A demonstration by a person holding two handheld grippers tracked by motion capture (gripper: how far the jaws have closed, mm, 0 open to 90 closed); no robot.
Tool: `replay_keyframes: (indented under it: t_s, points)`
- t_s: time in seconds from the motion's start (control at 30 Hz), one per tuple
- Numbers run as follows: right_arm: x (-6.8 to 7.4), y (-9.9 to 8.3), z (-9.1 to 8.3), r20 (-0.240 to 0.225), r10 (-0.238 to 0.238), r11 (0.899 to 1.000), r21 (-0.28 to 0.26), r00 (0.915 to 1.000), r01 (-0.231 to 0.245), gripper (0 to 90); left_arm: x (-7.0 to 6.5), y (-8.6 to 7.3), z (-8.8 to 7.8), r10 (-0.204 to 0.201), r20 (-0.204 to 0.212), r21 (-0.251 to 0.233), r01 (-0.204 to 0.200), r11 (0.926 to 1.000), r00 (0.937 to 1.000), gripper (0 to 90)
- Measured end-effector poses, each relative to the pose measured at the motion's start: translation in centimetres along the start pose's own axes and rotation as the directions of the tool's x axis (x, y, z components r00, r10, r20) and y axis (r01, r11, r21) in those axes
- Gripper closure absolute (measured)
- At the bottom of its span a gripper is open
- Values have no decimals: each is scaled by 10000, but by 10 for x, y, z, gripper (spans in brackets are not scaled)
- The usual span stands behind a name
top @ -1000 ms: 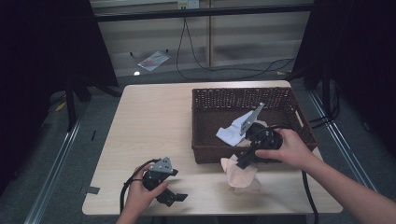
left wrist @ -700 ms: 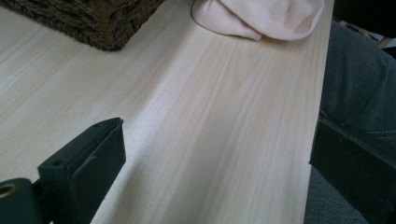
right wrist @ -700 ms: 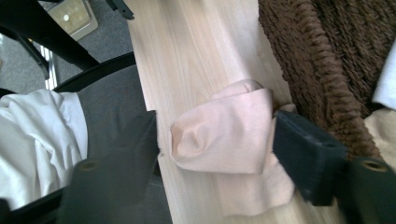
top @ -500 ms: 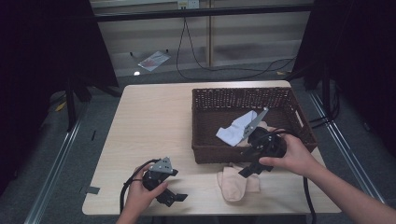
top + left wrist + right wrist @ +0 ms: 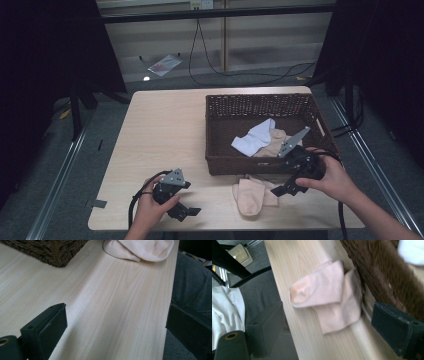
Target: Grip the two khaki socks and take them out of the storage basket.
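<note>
Beige sock (image 5: 251, 192) lies flat on the table (image 5: 165, 130), near edge, just at 6 o'clock of the basket (image 5: 260, 102) front wall, touching or nearly touching it. In the right gripper view the sock (image 5: 329, 296) sits folded over itself, one edge tucked against the wicker.

Right gripper (image 5: 287, 187) hovers at 3 o'clock of the sock, jaws spread wide, nothing between them. Left gripper (image 5: 186, 212) rests near the table's front edge at 9 o'clock of the sock, well apart from it, jaws also wide and empty.

Handling, as we judge it: the sock is light, limp, no stiffness, not fragile. It will drape and sag from any pinch point. Fabric on smooth wood will probably slide rather than bunch, so we want the jaws to come down steep and close on a doubled layer. Best hold looks like the folded middle or the raised toe end away from the basket; the edge against the wicker is poor access.

Around it: white sock (image 5: 255, 137) and another beige sock (image 5: 272, 145) already in the basket. Cables on the floor beyond the table, no concern.

In the way: the basket wall. It crowds the far jaw, and the sock has to clear the rim if it goes in. Table edge is close at 6 o'clock, so we risk pushing the sock off.
</note>
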State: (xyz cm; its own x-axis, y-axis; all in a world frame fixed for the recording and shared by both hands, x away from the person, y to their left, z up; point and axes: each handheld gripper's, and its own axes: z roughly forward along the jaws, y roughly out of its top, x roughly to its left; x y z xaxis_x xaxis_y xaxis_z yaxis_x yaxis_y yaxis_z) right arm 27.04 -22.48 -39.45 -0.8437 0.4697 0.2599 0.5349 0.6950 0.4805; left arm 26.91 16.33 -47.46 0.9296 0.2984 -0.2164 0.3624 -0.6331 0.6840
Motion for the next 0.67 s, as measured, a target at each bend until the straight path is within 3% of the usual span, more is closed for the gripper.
replay_keyframes:
  t_s: [0.47, 0.67]
  points:
    - [-4, -45, 15, 448, 303, 9987, -420, 9985, -284, 77, 0, 0, 1, 70, 23, 113, -70, 9999, 10000, 31]
    - [-3, -54, 21, 656, 523, 9958, -782, 9965, -471, 69, 0, 1, 2, 71, 67, 145, -72, 9999, 10000, 31]
